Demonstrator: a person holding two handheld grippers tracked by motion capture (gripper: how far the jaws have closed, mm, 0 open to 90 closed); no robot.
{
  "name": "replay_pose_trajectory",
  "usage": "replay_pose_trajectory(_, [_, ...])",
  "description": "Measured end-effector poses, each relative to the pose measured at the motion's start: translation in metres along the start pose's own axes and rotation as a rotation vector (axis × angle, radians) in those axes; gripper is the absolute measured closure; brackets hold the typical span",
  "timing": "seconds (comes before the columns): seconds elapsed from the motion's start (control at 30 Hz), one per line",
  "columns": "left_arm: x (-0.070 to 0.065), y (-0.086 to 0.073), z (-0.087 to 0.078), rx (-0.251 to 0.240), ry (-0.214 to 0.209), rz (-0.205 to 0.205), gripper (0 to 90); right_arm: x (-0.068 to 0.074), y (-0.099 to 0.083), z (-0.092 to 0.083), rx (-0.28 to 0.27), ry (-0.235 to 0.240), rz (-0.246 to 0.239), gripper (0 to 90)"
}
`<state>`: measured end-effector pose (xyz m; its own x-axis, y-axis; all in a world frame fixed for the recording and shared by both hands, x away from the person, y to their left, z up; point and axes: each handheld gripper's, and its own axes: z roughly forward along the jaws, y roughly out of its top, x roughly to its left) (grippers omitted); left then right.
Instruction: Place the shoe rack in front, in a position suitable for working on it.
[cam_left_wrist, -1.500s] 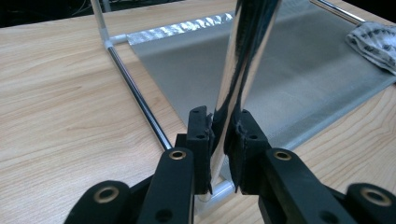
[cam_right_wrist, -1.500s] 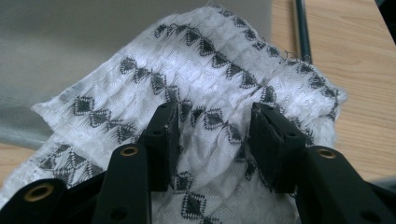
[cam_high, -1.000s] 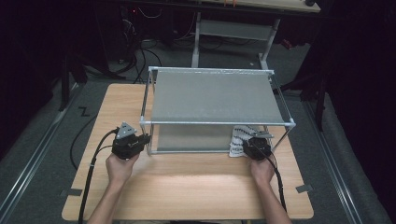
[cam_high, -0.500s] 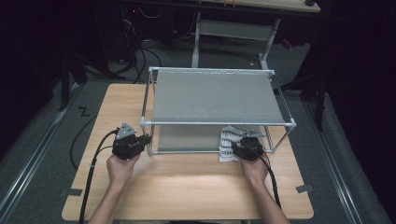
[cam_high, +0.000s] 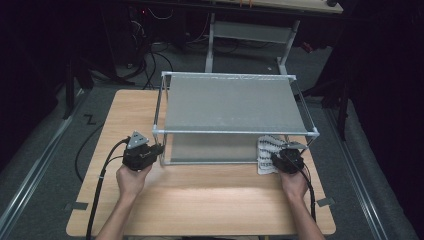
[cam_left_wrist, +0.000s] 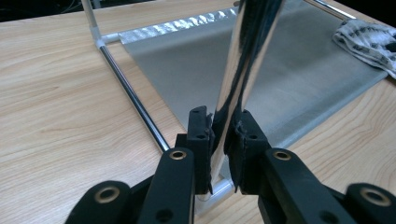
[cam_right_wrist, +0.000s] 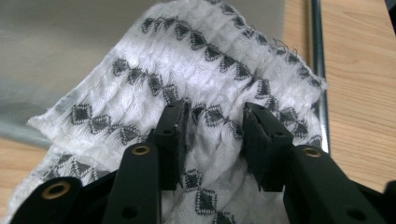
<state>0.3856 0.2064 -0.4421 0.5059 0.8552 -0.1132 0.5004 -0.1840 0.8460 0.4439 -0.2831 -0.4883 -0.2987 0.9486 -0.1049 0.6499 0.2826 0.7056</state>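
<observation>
High view: at the near left, a chrome post of the metal rack is being clamped by the left gripper. At the near right, a patterned white cloth, draped over the rack's lower corner, is being straddled by the right gripper, whose half-open jaws have just been closing around a fold on the wooden table.

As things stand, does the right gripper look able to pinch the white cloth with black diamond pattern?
Probably yes. The right gripper stands right over the white cloth with black diamond pattern, its fingers apart with a raised fold between them and nothing in the way.
</observation>
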Motion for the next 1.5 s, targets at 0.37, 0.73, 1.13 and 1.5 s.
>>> replay_pose_trajectory(0.37, [-0.010,0.004,0.009,0.002,-0.033,-0.005,78.5,0.004,0.008,0.006,0.012,-0.010,-0.002,63.8])
replay_pose_trajectory(0.73, [-0.017,0.006,0.013,0.009,-0.058,0.006,78.3,0.077,0.020,0.010,-0.031,0.103,-0.120,57.5])
replay_pose_trajectory(1.13, [-0.024,0.007,0.017,0.006,-0.072,0.021,78.4,0.136,0.033,0.018,-0.034,0.206,-0.165,58.4])
replay_pose_trajectory(1.5, [-0.022,0.010,0.009,-0.018,-0.074,0.039,69.1,0.121,0.031,0.017,-0.029,0.186,-0.162,49.1])
